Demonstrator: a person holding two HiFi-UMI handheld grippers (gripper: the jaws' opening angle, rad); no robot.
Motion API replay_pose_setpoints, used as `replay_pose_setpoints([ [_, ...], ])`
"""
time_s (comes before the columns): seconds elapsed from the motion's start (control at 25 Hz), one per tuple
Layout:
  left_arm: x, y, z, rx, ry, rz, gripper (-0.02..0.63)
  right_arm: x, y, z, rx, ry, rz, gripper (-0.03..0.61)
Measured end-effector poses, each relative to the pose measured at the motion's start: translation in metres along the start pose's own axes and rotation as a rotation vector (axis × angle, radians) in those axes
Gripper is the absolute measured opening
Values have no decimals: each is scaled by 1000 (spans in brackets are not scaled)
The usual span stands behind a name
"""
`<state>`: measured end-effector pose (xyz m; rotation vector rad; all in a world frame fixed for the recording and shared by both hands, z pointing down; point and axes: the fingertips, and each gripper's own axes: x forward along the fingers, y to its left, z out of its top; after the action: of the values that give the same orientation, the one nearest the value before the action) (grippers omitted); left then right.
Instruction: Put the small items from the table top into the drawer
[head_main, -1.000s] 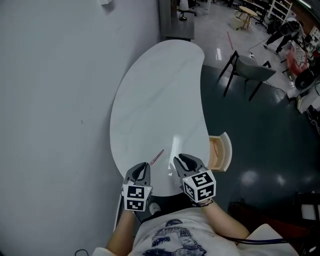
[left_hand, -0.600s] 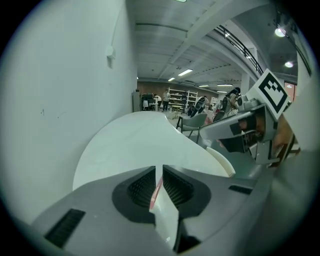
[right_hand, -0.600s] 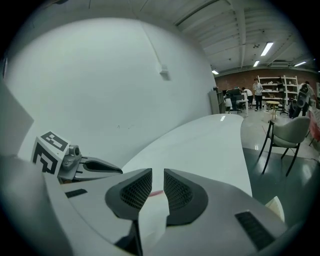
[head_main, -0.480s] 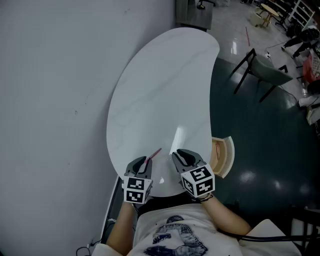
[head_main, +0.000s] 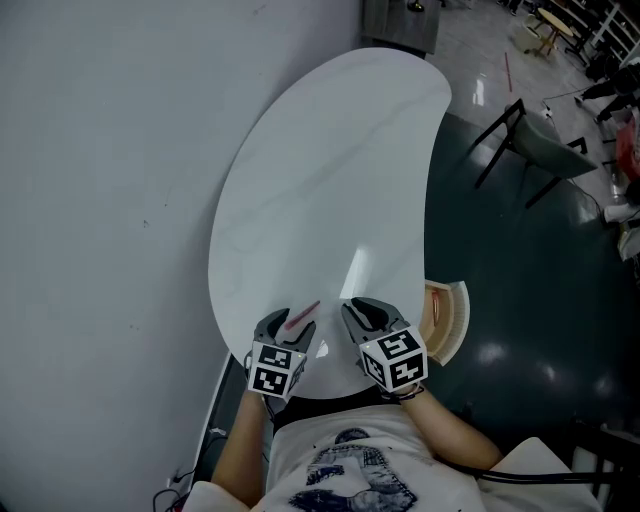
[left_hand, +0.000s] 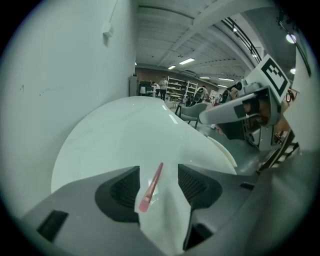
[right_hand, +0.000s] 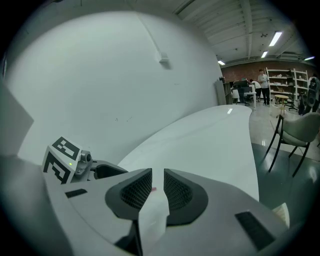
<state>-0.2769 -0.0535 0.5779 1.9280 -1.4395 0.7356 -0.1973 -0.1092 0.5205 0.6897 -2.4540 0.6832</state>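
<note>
One small item, a pink stick (left_hand: 150, 190), lies on the desk (head_main: 330, 180) between the just-opened, spread jaws of the left hand-held gripper (head_main: 288, 323), not yet grasped. The right hand-held gripper (right_hand: 157, 187) is slightly apart and empty. The drawer (head_main: 458, 318) stands open; transfer remains.

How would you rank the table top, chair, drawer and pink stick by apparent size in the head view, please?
1. table top
2. chair, despite standing farther off
3. drawer, only its pulled-out part showing
4. pink stick
</note>
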Motion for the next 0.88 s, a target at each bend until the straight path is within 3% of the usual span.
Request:
replay_pose_setpoints([
  [0.48,40,7,-30,122,164,-22,224,23,-15,-6,13,53,25,87],
  [0.88,47,11,-25,108,179,-17,155,30,-21,-1,21,64,45,87],
])
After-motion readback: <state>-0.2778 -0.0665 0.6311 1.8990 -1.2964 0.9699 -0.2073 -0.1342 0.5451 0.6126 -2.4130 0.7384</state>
